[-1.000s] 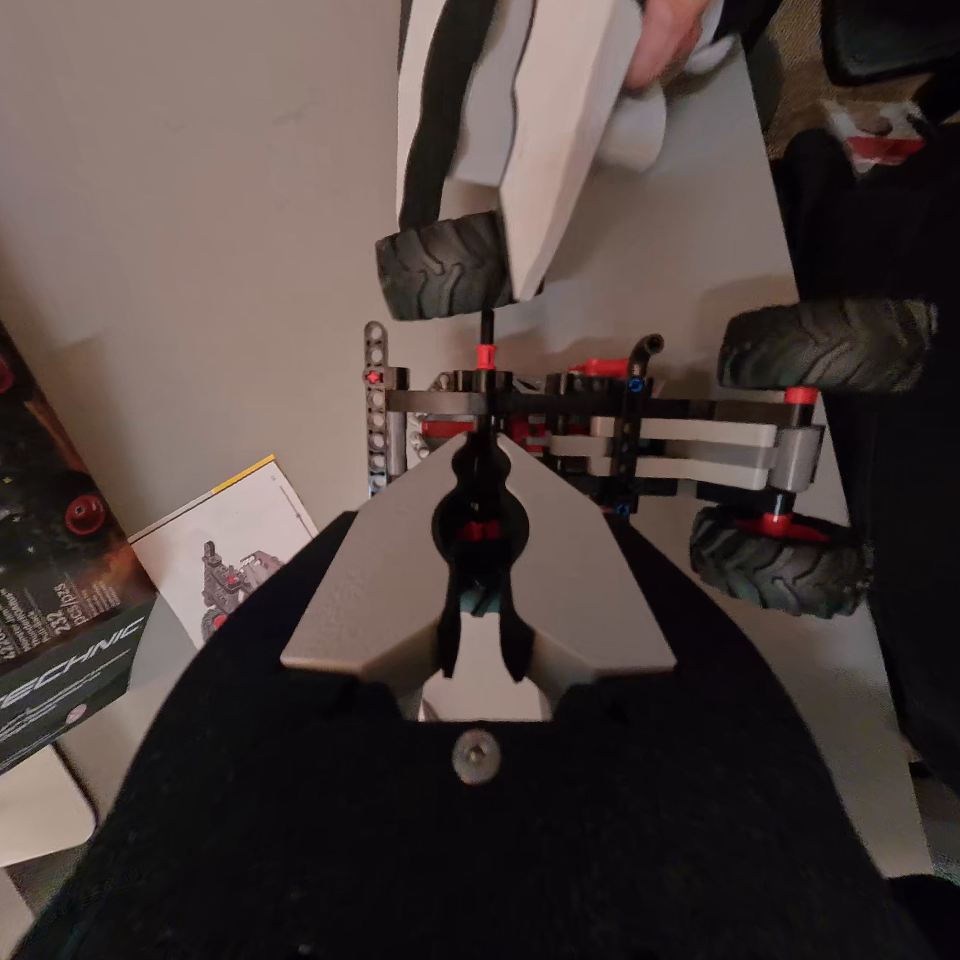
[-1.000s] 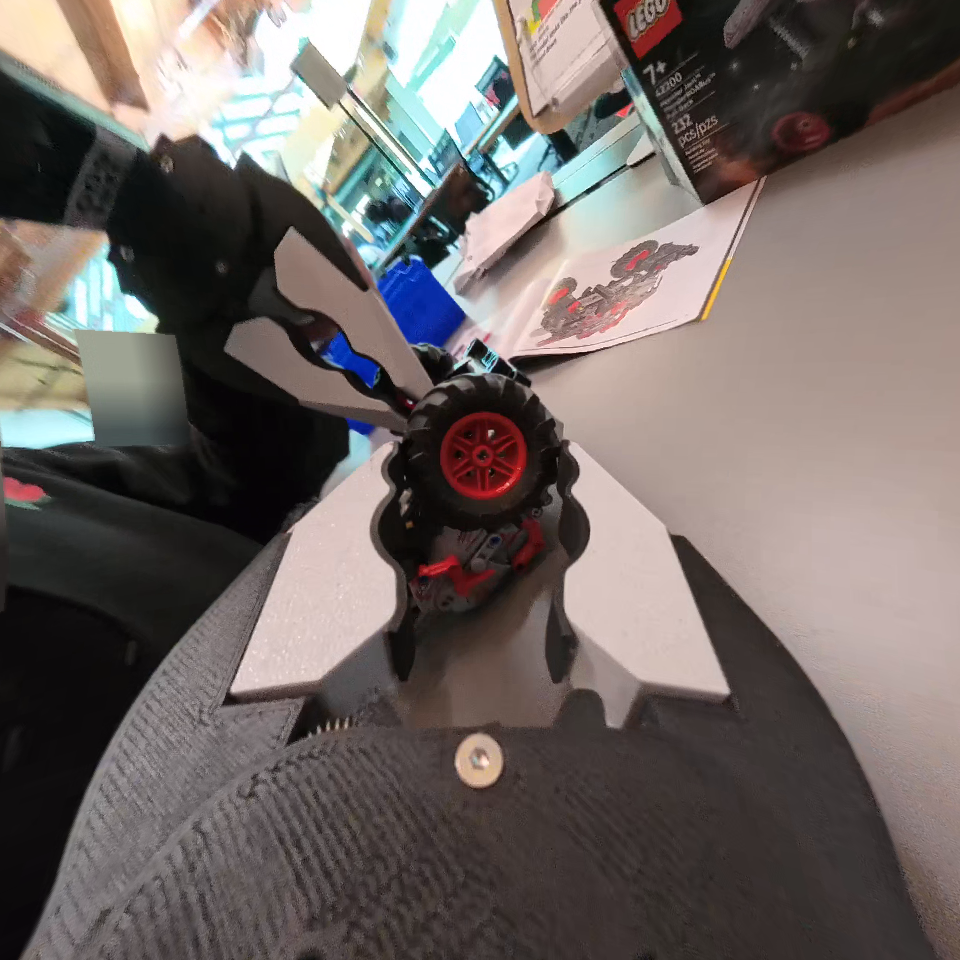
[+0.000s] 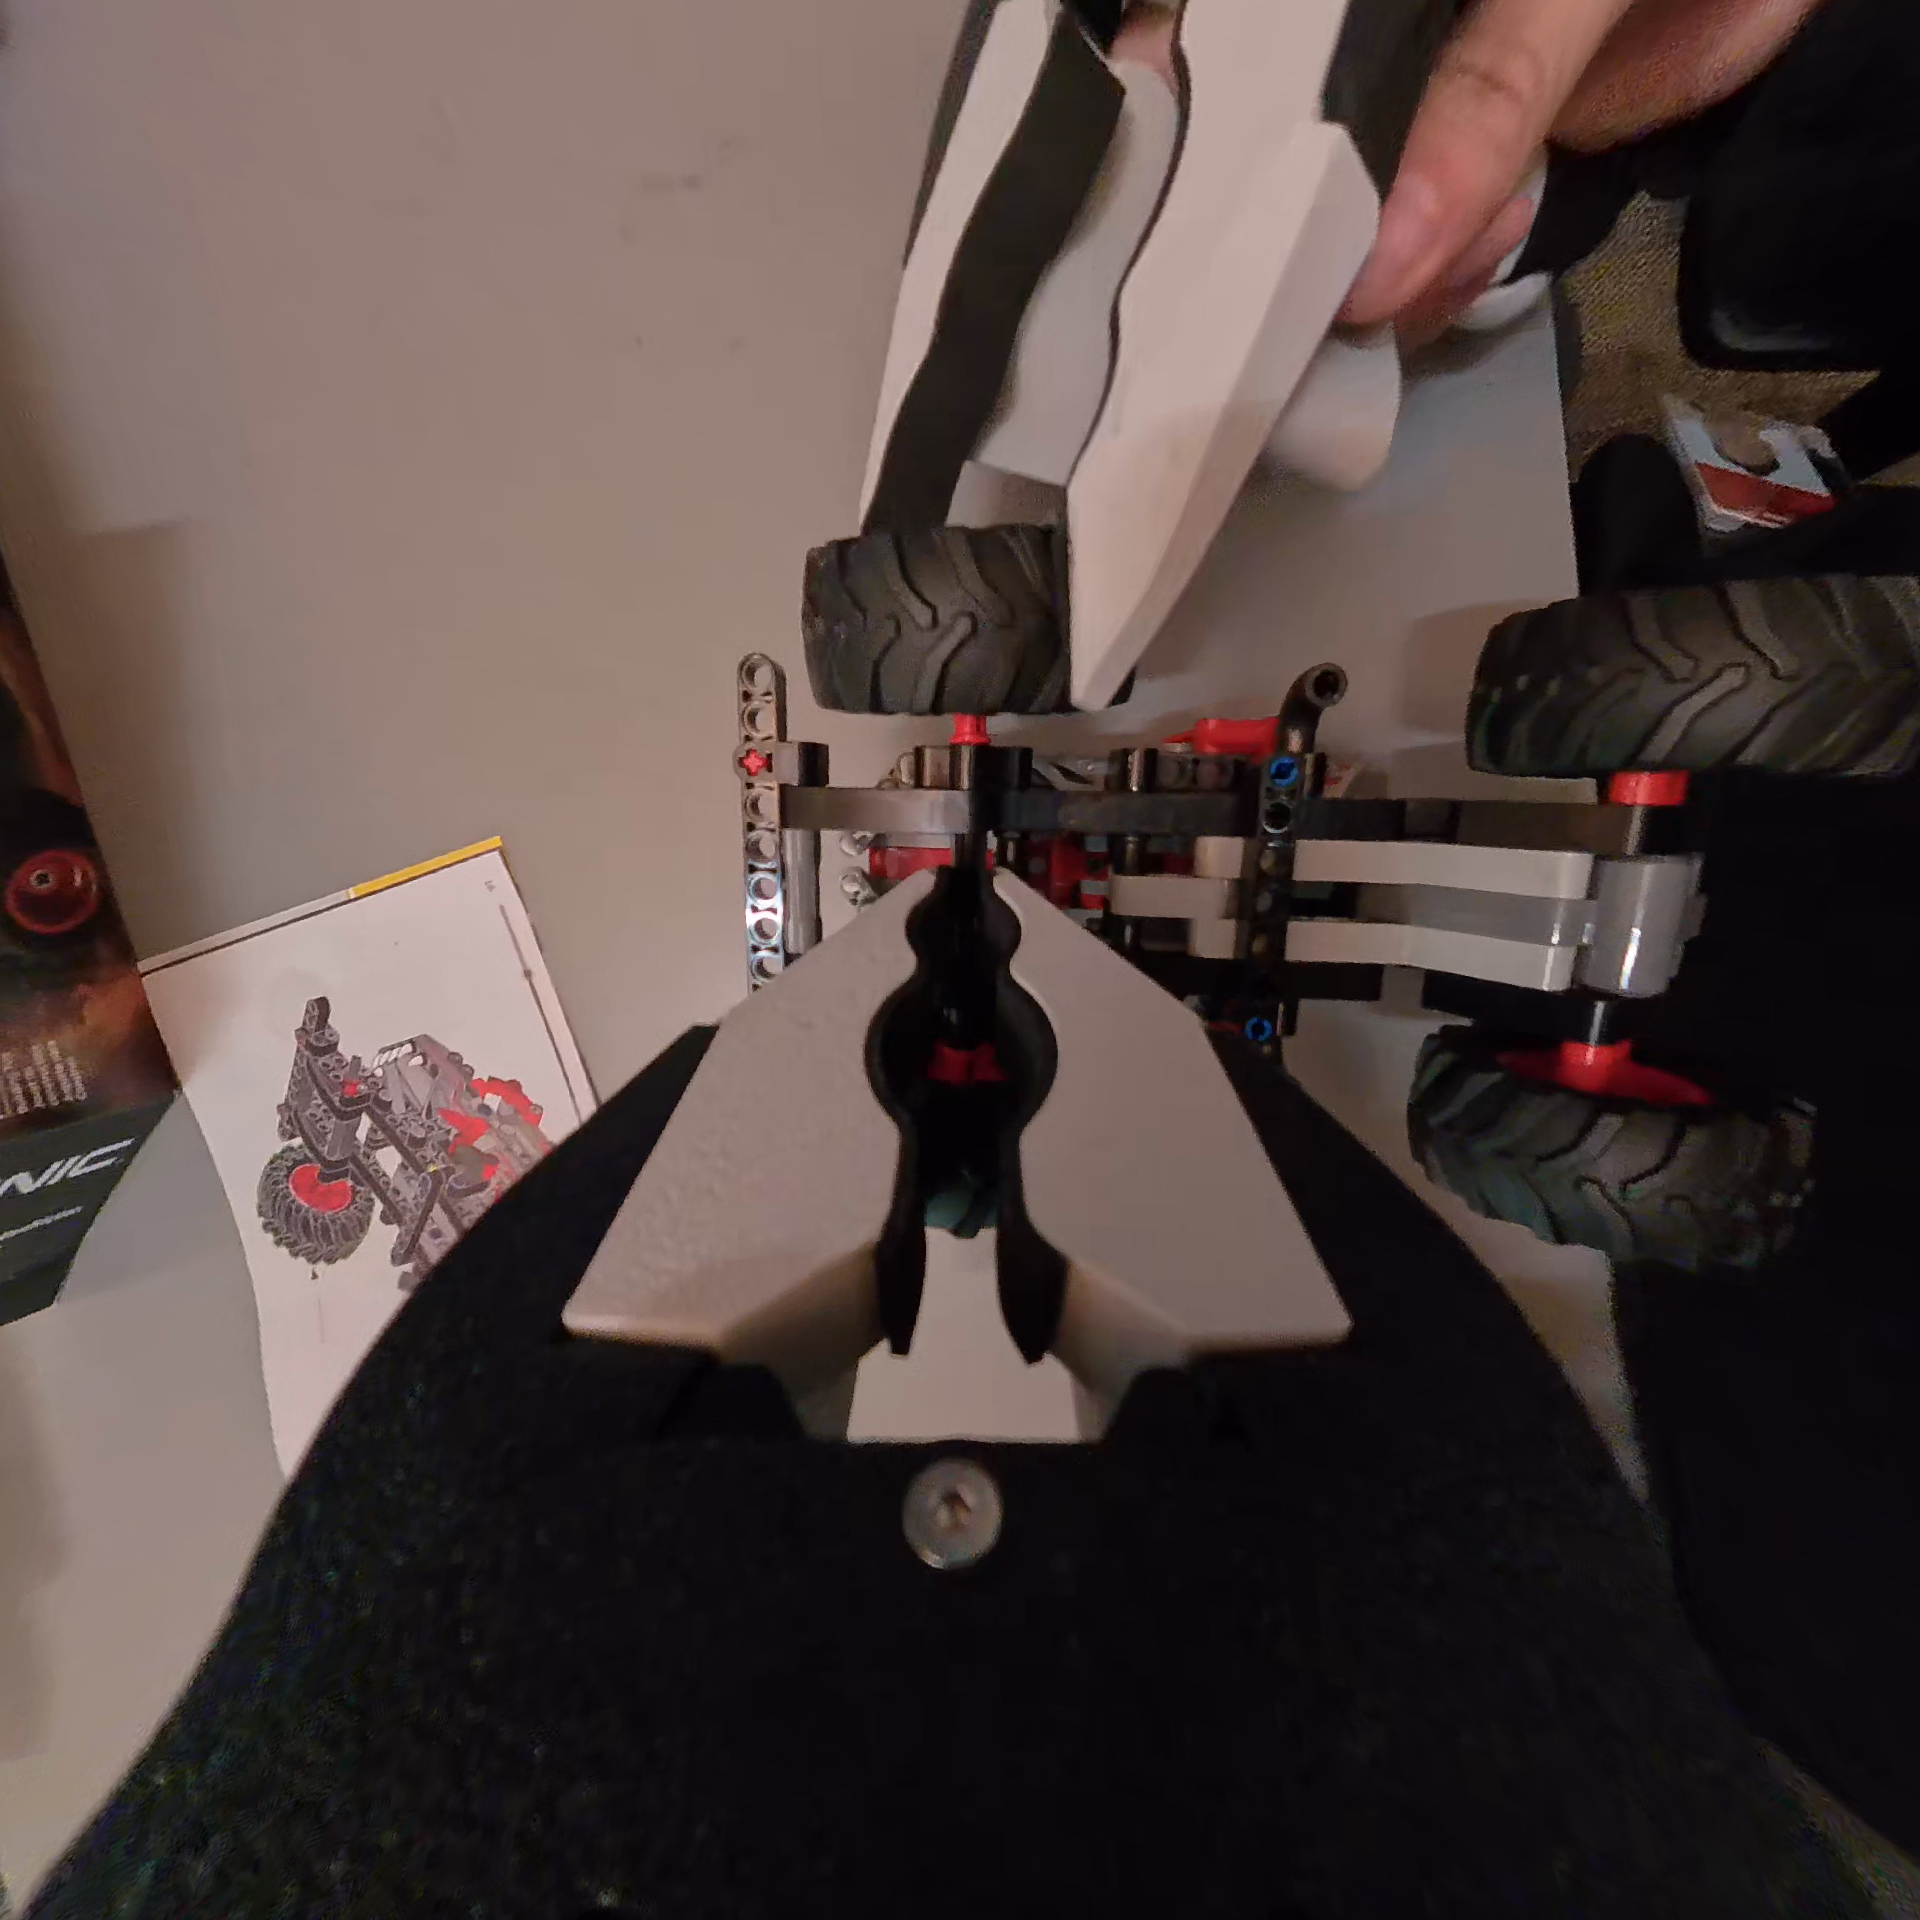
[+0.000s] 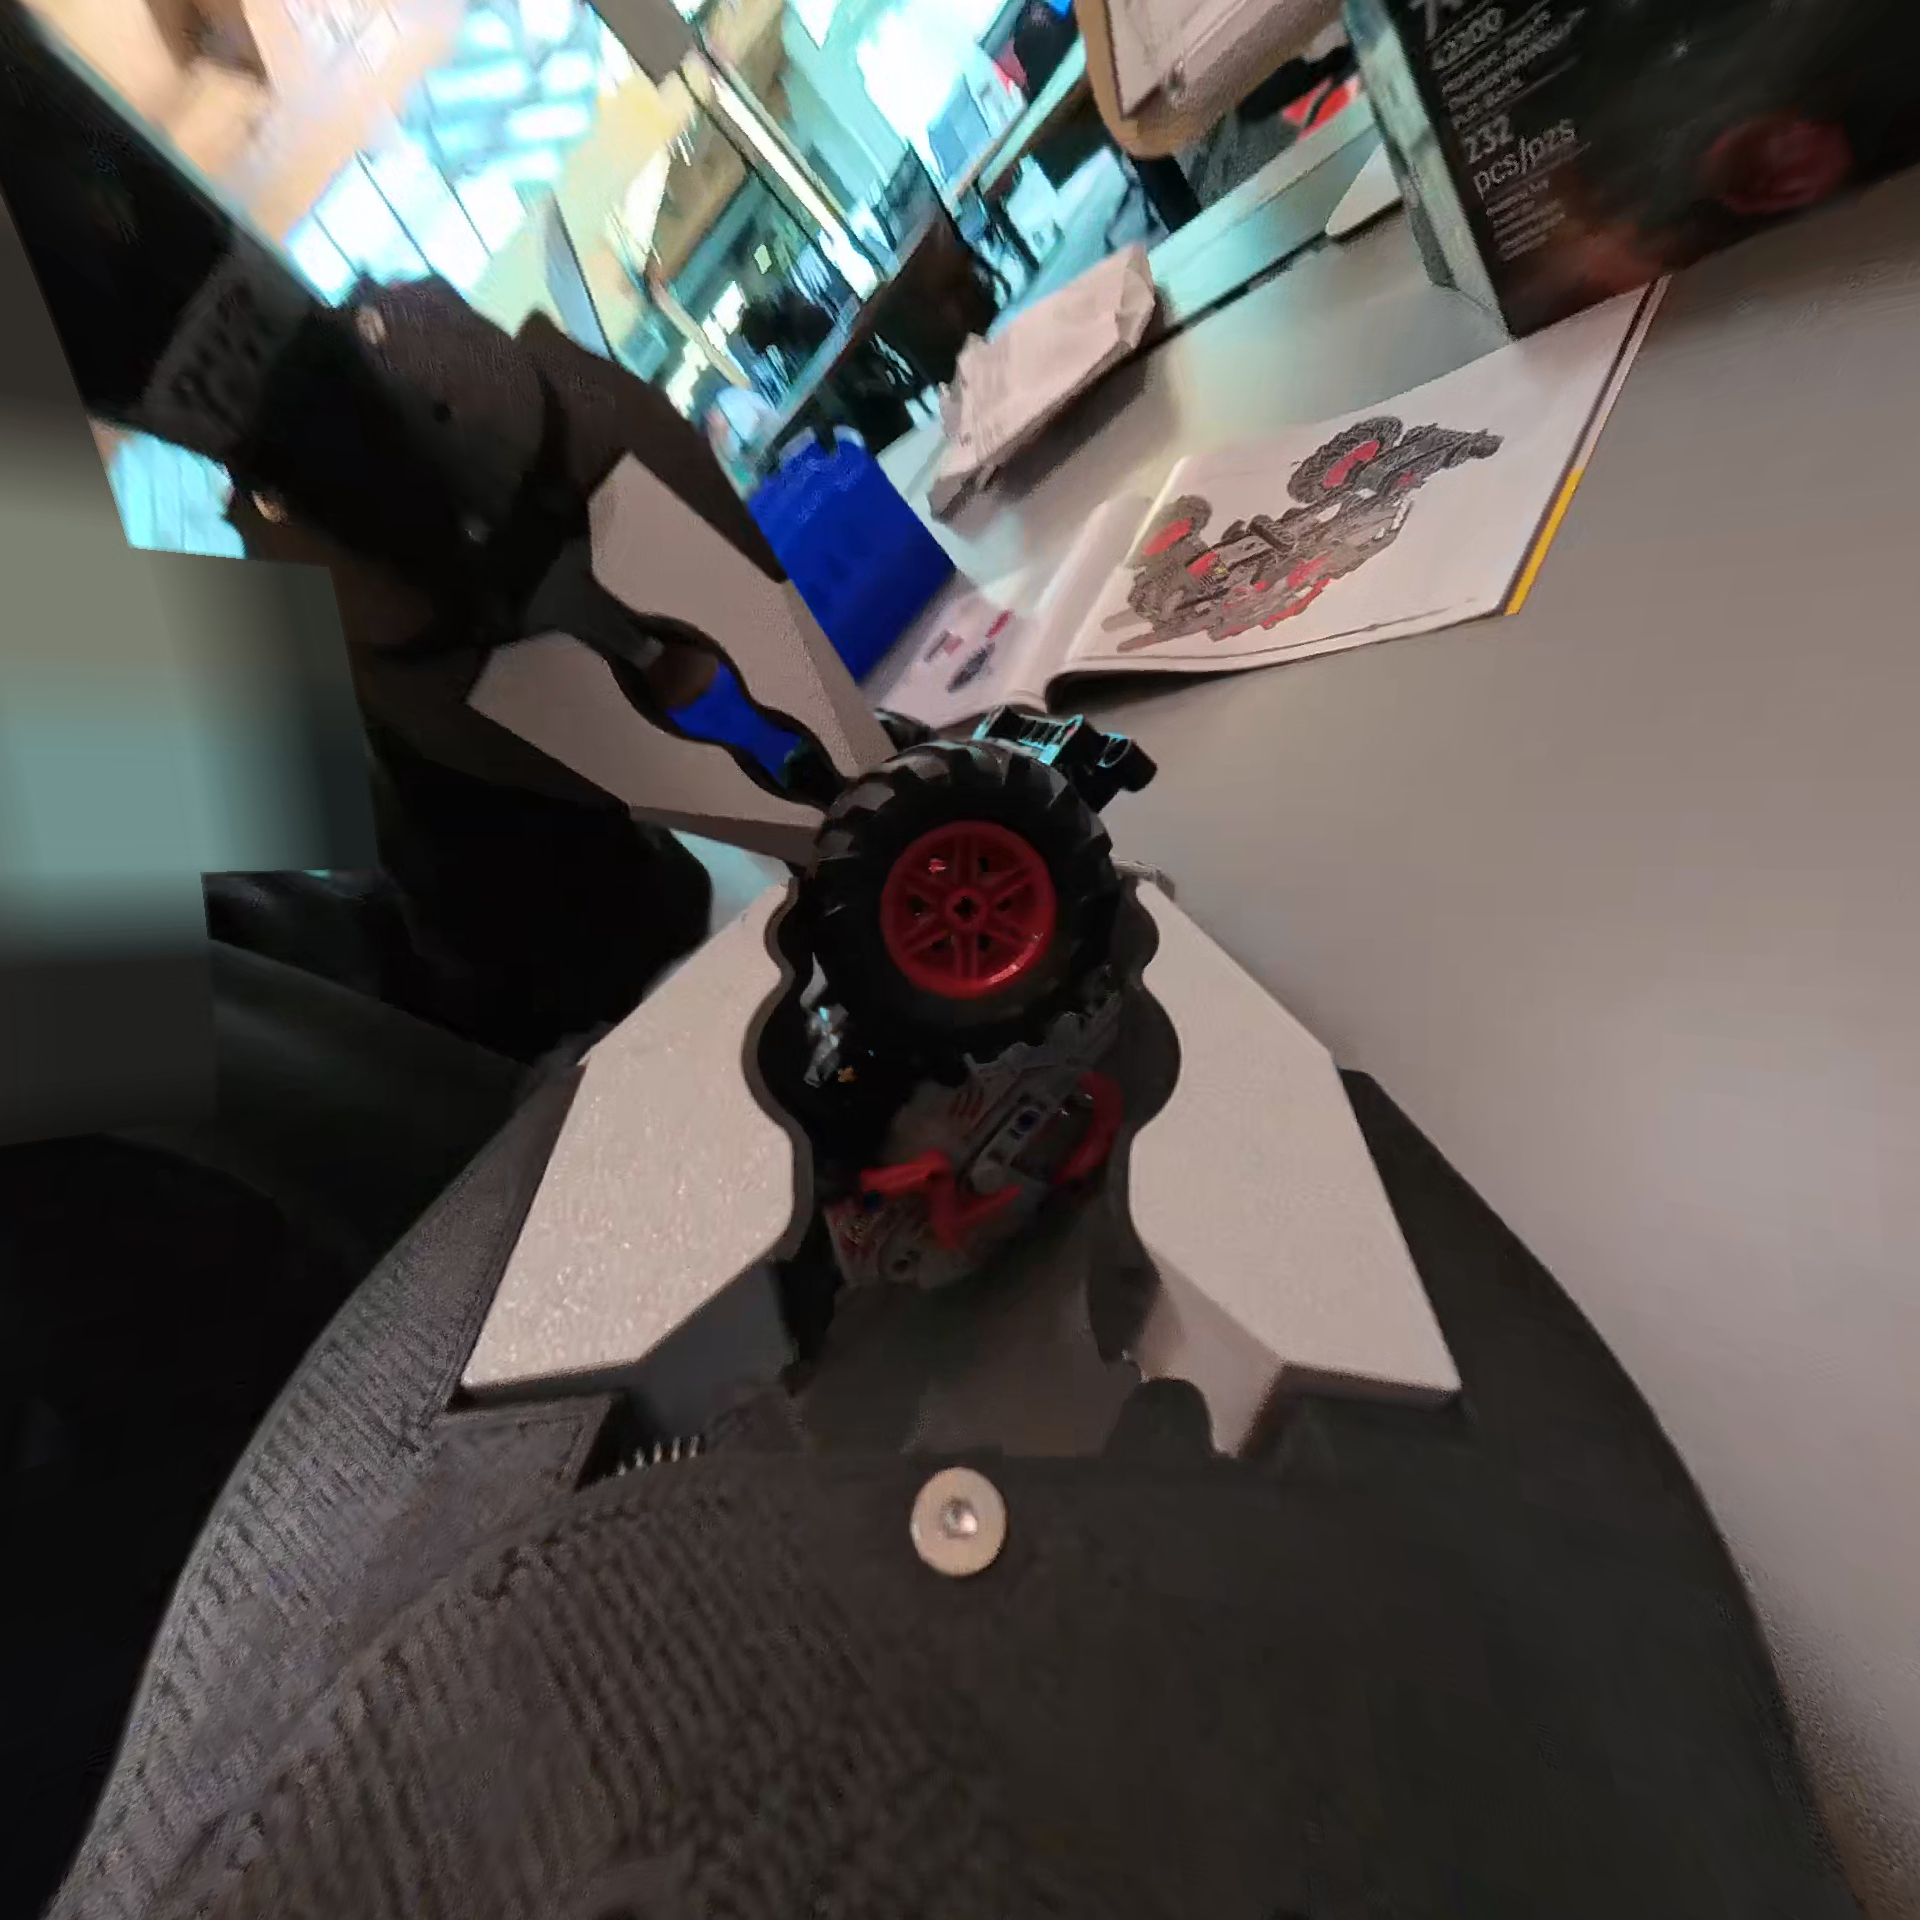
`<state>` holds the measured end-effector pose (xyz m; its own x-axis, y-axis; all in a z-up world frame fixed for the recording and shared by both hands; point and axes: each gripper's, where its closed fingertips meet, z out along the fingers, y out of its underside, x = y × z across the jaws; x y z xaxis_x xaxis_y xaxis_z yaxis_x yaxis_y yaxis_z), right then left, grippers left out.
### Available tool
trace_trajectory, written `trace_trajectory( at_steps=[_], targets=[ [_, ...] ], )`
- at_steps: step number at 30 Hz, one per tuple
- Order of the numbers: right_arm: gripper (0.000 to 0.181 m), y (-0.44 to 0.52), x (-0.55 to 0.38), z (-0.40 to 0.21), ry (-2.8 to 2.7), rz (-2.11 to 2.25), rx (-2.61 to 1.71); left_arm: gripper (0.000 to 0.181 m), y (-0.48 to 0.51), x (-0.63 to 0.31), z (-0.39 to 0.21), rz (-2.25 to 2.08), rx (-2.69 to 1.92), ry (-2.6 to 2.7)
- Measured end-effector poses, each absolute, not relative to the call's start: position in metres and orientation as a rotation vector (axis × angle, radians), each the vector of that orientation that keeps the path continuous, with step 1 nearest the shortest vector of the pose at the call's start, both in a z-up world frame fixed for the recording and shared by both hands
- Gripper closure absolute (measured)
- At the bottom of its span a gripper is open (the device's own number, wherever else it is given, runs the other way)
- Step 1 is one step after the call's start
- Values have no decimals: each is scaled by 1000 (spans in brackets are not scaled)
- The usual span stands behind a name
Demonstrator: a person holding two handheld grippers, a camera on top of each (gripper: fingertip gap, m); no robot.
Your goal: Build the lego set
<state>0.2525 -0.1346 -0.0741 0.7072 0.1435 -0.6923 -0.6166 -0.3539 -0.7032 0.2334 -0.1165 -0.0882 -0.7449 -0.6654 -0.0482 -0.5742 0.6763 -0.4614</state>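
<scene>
The left gripper point(image 3: 964, 914) is clamped nearly closed on the thin black axle point(image 3: 971, 831) of the truck chassis point(image 3: 1299, 883) above the grey tabletop point(image 3: 416, 520); the right gripper point(image 4: 961, 914) is clenched around a knobbly rubber wheel point(image 4: 966, 914) with a red hub, pressed onto that axle.

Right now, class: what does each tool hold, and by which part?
Left tool: the truck chassis, by its black axle. Right tool: a wheel, by its tyre tread.
</scene>
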Motion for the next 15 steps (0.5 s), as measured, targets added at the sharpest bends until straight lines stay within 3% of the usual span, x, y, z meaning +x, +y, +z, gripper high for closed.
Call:
trace_trajectory(
  at_steps=[4, 10, 15],
  targets=[
    [123, -130, 253, -74, 325, 816, -1817, 181, -114, 233, -88, -666, -1045, 2654],
    [123, -127, 250, -68, 517, 1139, -1528, 181, -113, 230, -87, -701, -1089, 2619],
    [123, -126, 249, -70, 419, 984, -1641, 181, -113, 231, -87, -690, -1104, 2609]
  ],
)
